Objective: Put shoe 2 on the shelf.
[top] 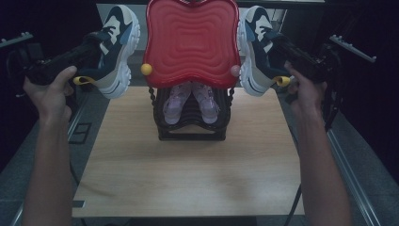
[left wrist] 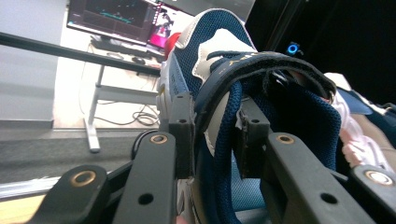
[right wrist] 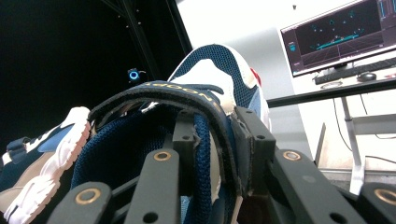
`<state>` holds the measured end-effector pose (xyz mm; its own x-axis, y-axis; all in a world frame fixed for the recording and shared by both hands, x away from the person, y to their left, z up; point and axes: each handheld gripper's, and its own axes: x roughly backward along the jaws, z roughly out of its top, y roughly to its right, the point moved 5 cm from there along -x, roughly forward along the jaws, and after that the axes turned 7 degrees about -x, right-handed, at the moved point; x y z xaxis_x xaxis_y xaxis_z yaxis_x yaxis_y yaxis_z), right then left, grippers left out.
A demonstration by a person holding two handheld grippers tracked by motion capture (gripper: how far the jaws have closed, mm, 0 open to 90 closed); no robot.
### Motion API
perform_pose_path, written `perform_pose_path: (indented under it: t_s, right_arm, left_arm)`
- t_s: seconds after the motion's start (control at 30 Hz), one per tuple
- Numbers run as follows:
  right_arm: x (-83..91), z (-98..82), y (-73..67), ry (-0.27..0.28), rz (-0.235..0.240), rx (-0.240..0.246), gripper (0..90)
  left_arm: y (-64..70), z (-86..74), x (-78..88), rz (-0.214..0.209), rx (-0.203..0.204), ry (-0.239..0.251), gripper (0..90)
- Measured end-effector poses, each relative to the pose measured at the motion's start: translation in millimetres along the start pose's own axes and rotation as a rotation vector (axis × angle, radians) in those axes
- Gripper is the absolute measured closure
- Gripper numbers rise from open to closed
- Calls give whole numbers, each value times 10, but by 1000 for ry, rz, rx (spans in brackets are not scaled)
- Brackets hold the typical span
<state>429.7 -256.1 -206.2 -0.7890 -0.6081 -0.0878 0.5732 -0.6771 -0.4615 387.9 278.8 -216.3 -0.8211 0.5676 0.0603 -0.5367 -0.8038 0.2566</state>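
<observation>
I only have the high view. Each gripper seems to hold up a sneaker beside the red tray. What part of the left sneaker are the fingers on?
Observer: The left gripper pinches the left sneaker by its collar wall, one of the fingers inside the opening.
Operator: And the right one?
Observer: The right gripper grips the right sneaker the same way.
Operator: Anything behind the rack?
Observer: A lit monitor on a desk.

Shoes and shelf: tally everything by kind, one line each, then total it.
Blue and white sneakers, one held by the left gripper and one by the right gripper: 2
Pink shoes on the lower tier: 2
Black shoe rack with red top tray: 1
Total: 5
</observation>
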Motion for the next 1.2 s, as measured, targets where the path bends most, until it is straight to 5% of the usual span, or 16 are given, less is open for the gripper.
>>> perform_pose_path:
  t_s: [0.73,1.2]
  right_arm:
    - [-670,105,-359,-33,27,29,717]
    - [-957,16,-370,-52,39,46,719]
  left_arm:
    - [379,288,-686,-30,-25,-7,724]
    - [450,247,-1069,-23,-46,-21,724]
